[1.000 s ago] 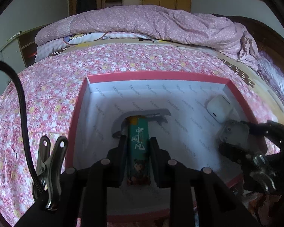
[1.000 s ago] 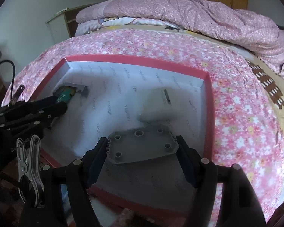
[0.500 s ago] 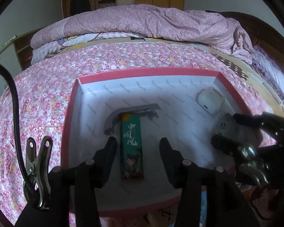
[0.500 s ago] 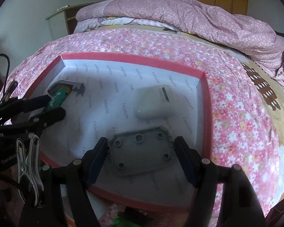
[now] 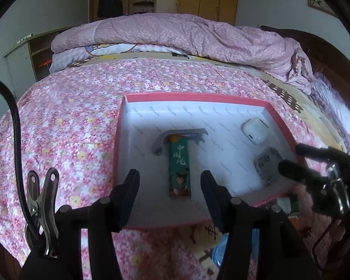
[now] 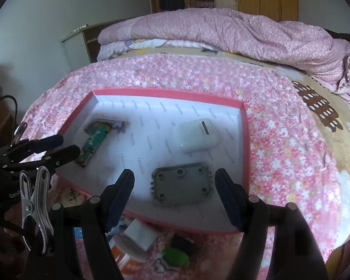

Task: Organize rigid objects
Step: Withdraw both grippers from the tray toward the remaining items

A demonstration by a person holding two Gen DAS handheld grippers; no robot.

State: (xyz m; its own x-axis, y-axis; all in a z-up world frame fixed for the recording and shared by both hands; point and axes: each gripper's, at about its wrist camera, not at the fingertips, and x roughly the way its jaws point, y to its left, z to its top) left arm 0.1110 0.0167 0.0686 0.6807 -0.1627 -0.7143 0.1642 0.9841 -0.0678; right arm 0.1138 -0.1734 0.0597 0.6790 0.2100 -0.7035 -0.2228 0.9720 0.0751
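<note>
A red-rimmed box (image 5: 193, 96) with a white lining lies on the bed. On its floor are a green lighter (image 5: 178, 165), a grey curved bracket (image 5: 175, 134) at the lighter's far end, a white earbud case (image 5: 255, 129) and a grey plate with holes (image 5: 267, 163). My left gripper (image 5: 169, 173) hovers over the lighter's near end; its jaws are opening and the pads are clear of it. My right gripper (image 6: 174, 172) is open, its fingers straddling the grey plate (image 6: 183, 186) without touching it. The earbud case (image 6: 197, 135) lies just beyond the plate.
A pink floral sheet (image 5: 70, 128) covers the bed, with a rolled quilt (image 5: 186, 35) at the far end. Loose items, among them a white block (image 6: 140, 235) and a green lid (image 6: 175, 256), lie in front of the box. A cabinet (image 5: 21, 63) stands at the left.
My left gripper let go of the lighter, which now lies flat in the box, and its jaws spread. Both grippers drew back and up from the box.
</note>
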